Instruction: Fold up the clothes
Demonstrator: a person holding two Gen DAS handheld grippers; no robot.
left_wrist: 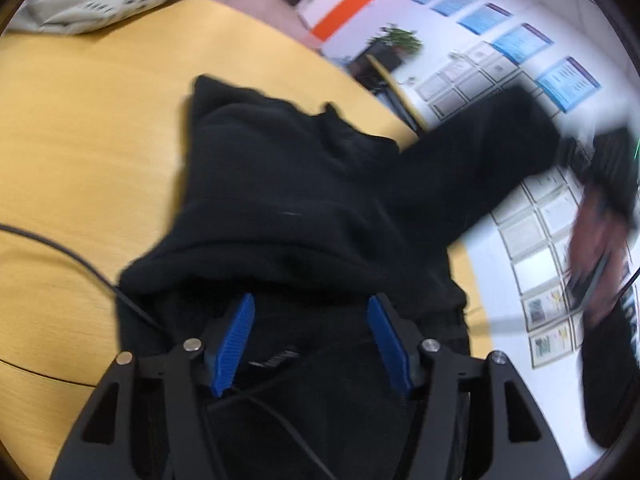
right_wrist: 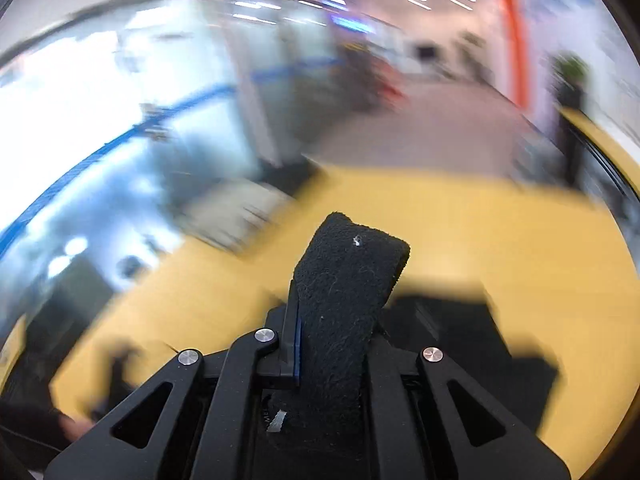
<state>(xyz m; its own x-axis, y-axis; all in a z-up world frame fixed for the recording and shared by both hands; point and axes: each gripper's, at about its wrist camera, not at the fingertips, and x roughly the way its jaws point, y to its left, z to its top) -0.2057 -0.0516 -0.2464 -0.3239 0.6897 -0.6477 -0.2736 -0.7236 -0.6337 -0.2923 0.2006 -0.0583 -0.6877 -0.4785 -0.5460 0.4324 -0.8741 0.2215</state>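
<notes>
A black fleece garment lies bunched on the yellow wooden table, one part of it lifted up to the right. My left gripper is open, its blue pads spread over the garment's near edge with cloth between them. My right gripper is shut on a fold of the black garment, which stands up between its fingers above the table. The right wrist view is motion-blurred.
A pale grey garment lies at the table's far left corner. A black cable runs across the table to the left gripper. The table's curved edge is close beyond the black garment; office floor and walls lie behind.
</notes>
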